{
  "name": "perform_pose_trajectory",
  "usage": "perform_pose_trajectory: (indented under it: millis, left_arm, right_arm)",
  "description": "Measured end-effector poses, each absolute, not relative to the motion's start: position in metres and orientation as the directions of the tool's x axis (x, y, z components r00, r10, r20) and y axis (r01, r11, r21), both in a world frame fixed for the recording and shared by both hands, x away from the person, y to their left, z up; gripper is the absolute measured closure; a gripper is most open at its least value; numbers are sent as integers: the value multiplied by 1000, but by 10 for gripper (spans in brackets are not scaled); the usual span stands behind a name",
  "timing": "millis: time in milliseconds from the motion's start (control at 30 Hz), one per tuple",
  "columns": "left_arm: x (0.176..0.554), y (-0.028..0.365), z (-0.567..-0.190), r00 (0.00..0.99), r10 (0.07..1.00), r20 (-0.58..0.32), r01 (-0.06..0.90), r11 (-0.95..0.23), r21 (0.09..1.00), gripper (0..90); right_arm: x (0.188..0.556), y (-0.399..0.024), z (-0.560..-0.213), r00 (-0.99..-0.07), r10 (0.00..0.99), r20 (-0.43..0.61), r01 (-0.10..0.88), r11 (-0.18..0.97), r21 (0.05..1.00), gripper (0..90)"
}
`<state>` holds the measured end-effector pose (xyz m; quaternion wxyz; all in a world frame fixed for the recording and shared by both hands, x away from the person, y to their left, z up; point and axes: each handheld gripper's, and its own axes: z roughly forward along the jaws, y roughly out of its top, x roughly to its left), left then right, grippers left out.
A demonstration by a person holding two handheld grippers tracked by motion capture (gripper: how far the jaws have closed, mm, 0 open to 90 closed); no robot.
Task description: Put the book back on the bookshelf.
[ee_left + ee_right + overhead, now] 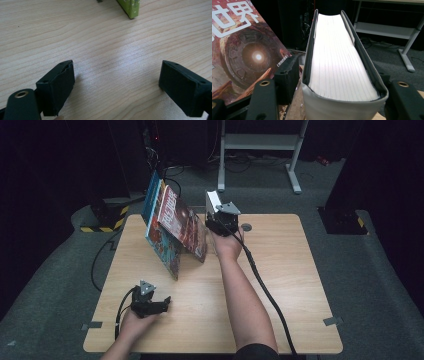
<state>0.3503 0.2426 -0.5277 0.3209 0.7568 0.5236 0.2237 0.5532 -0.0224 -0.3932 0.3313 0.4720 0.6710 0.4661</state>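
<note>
Left claw (162, 303) rests near the front-left corner of the worktop (280, 285), jaws apart over bare wood, forearm low and idle. Right claw (216, 220) is up at the far edge, arm stretched forward, jaws astride a thick grey-covered book (342, 67) standing on end; there's a gap on its left side, so I judge the book barely held. Risk: freed with nothing behind it, it could topple off the far edge or onto the leaning books (172, 225) just beside it and slide them down
</note>
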Motion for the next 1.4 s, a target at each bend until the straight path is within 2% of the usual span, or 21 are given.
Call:
perform_pose_trajectory:
  millis: [300, 1400]
  left_arm:
    - [350, 243, -527, 355, 935, 6, 650, -252, 717, 133]
    - [350, 242, -528, 351, 936, 10, 646, -250, 721, 133]
  right_arm:
    - [552, -24, -394, -339, 941, -5, 321, 120, 939, 295]
    - [516, -45, -403, -395, 919, 2, 319, 135, 938, 174]
